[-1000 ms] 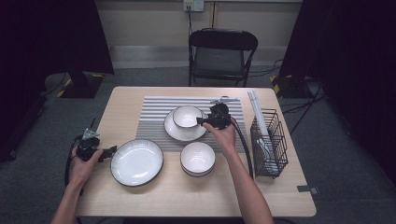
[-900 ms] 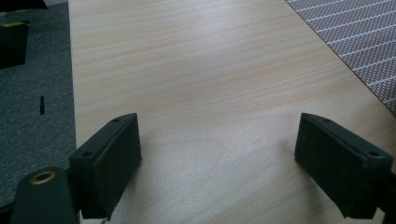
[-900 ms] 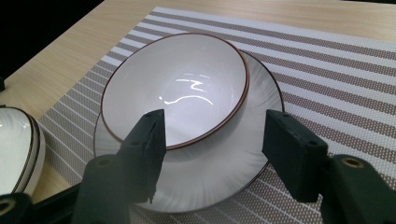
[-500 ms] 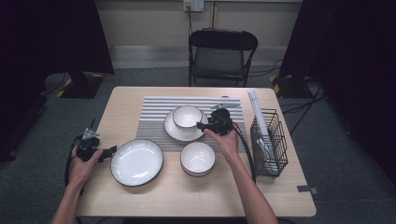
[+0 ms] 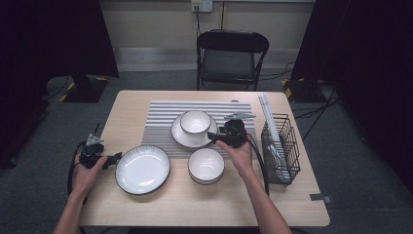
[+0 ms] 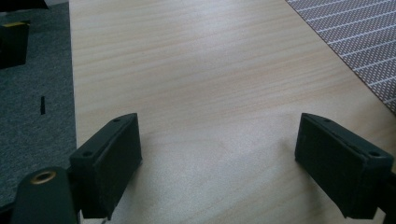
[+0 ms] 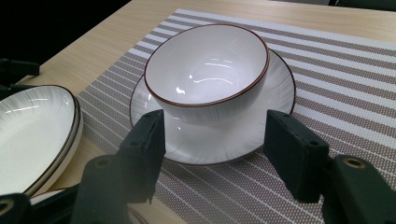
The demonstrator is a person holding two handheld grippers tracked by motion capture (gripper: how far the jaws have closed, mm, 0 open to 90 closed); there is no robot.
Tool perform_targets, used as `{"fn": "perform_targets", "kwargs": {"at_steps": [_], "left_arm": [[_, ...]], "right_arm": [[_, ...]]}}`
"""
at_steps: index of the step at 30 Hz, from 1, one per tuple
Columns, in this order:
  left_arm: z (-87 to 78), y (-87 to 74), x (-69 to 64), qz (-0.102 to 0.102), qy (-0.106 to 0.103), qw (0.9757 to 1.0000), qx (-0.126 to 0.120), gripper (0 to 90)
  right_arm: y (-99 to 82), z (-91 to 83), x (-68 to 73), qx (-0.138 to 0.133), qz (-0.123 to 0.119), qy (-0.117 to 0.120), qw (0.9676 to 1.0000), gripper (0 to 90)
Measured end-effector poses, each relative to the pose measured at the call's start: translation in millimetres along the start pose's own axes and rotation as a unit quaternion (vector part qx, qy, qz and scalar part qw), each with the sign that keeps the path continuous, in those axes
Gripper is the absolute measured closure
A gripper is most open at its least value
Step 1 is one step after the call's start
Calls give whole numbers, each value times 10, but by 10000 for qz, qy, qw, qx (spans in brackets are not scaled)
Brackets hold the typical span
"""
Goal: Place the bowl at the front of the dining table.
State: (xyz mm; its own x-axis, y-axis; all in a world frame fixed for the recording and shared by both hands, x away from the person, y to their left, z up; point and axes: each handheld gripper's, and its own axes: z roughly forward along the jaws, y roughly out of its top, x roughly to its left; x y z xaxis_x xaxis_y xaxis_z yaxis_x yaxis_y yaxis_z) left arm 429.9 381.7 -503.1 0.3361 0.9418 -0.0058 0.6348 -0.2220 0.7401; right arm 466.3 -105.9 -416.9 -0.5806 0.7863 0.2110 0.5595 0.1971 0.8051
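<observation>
Bowl (image 7: 208, 70) sits on the saucer (image 7: 275, 105) on the striped mat (image 5: 160, 117), just beyond my right gripper (image 7: 212, 149), jaws apart and empty; I judge a level, centred approach best.

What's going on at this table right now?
A person is working with a claw in each hand at a table set with dishes. The right claw is open and aimed at the bowl that sits on a small plate on the striped placemat. The left claw is open over bare tabletop, beside the large plate. Another bowl sits near the person.
</observation>
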Motion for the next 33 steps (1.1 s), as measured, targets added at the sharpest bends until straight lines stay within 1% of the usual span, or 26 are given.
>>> {"fn": "perform_targets", "kwargs": {"at_steps": [1, 3, 5, 7, 11, 13, 15, 17, 20, 24, 29, 31, 33], "left_arm": [[1, 0, 0, -3, 0, 10000, -6, 140], [1, 0, -1, -4, 1, 10000, -5, 140], [0, 0, 0, 1, 1, 10000, 3, 140], [1, -1, 0, -2, 0, 10000, -6, 140], [1, -1, -1, -5, -1, 10000, -7, 140], [1, 0, 0, -3, 0, 10000, -6, 140], [1, 0, -1, -5, -1, 10000, -7, 140], [1, -1, 0, -4, -1, 10000, -6, 140], [0, 0, 0, 1, 0, 10000, 0, 140], [0, 0, 0, 1, -1, 10000, 1, 140], [1, 0, 0, -2, -7, 10000, -2, 140], [0, 0, 0, 0, -3, 10000, 1, 140], [1, 0, 0, -1, -7, 10000, 0, 140]], "right_arm": [[-4, -13, 4, 0, -14, 18, 10000, 400], [-8, -53, 35, -93, -101, -162, 9998, 392], [-6, -86, 43, -130, -63, -79, 9999, 393], [-11, -111, 54, -125, -71, -81, 9999, 393], [-21, -167, 61, -170, -30, -9, 9999, 392], [-30, -194, 62, -164, 19, 89, 9998, 392], [-49, -220, 67, -156, 28, 93, 9998, 392], [-69, -234, 58, -91, 34, 214, 9997, 397], [-102, -257, 49, -65, 37, 222, 9997, 397], [-129, -317, 45, -66, 119, 300, 9995, 395], [-140, -405, 80, -65, 67, 327, 9994, 394], [-144, -452, 85, -109, 217, 457, 9987, 400], [-158, -509, 91, -198, 296, 455, 9983, 406]]}}
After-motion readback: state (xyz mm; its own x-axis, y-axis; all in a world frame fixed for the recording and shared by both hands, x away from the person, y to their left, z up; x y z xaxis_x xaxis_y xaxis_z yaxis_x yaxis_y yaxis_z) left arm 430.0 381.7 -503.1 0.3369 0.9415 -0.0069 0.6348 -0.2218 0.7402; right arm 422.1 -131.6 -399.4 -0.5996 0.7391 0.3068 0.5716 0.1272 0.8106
